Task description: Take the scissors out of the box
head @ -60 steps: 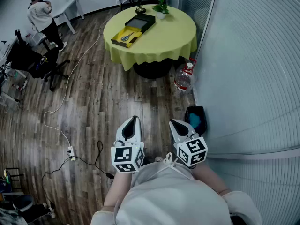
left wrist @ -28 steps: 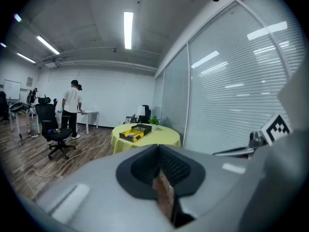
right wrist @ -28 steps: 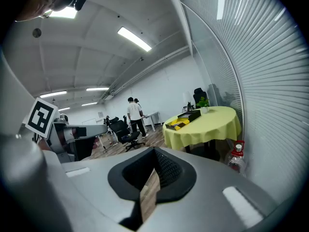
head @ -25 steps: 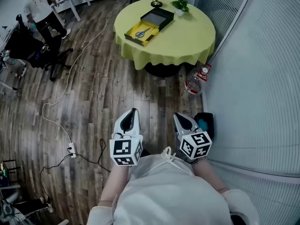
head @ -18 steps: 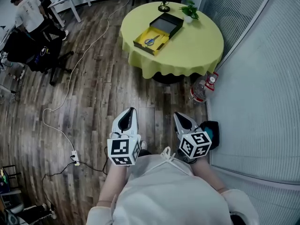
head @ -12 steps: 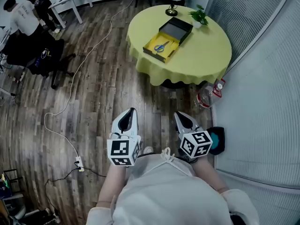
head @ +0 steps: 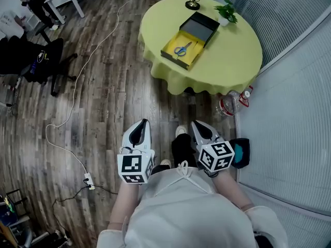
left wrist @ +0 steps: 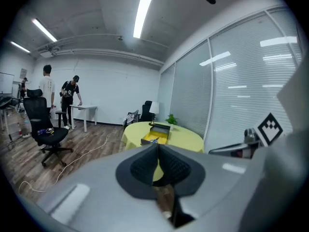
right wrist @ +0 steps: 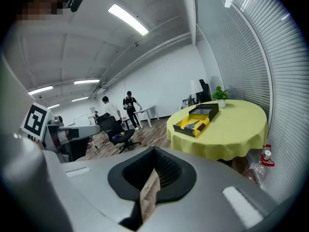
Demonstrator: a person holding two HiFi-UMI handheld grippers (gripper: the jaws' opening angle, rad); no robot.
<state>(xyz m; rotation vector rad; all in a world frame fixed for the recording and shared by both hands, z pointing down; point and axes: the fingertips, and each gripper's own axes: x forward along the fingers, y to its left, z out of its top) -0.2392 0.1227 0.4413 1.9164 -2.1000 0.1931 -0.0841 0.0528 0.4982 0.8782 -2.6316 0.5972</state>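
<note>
- The counter (head: 227,56) stands ahead on the floor (head: 119,102), with the window wall to its right.
- The box (head: 172,54) sits by the counter's left edge, with the scissors (head: 181,49) in it.
- The lid (head: 199,27) touches the box's far end.
- The lamp (head: 194,1) is at the far edge, and the plant (head: 227,12) is right of it.
- Bottles (head: 230,103) stand on the floor under the near right edge.
- The left gripper (head: 141,124) and right gripper (head: 197,124) are side by side over the floor, well short of the counter.
- The bin (head: 241,153) is just right of the right gripper.
- The chair (head: 36,61) is far left, and the cable (head: 77,92) runs between it and the counter.
</note>
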